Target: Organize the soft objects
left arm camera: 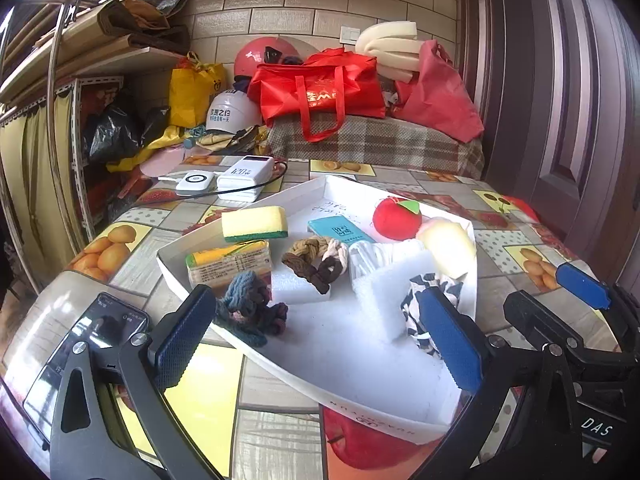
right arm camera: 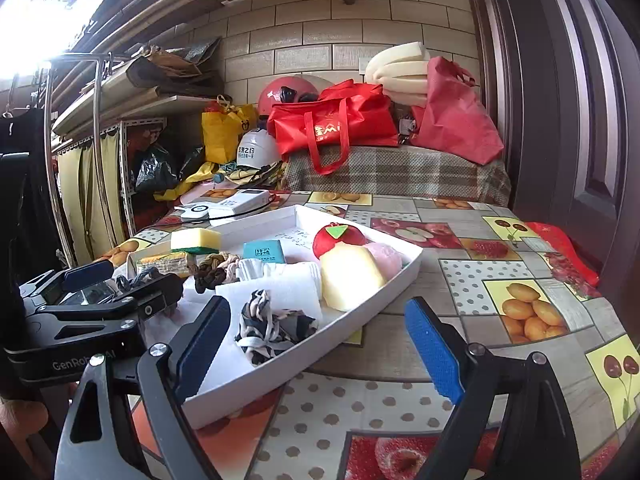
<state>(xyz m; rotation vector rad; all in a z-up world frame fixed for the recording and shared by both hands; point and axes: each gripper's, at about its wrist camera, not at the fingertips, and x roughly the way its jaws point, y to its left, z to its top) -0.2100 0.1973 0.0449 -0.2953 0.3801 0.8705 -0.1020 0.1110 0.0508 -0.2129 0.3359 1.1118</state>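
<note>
Across the middle of both views, the white tray [left arm camera: 400, 412] on the worktop [right arm camera: 460, 280] already holds the soft objects: sponge [left arm camera: 255, 222], red plush apple [left arm camera: 396, 218], knitted scrunchies [left arm camera: 252, 308]. Left claw [left arm camera: 316, 344] and right claw [right arm camera: 320, 348] hang released, empty. Little seems left.

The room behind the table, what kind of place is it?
Probably a home storage corner or entryway: helmets, red tote bags and rolled foam piled by a tiled wall, beside a curtained shelf rack.

Phone [left arm camera: 86, 344] partly behind left tongs [left arm camera: 316, 332]
</note>
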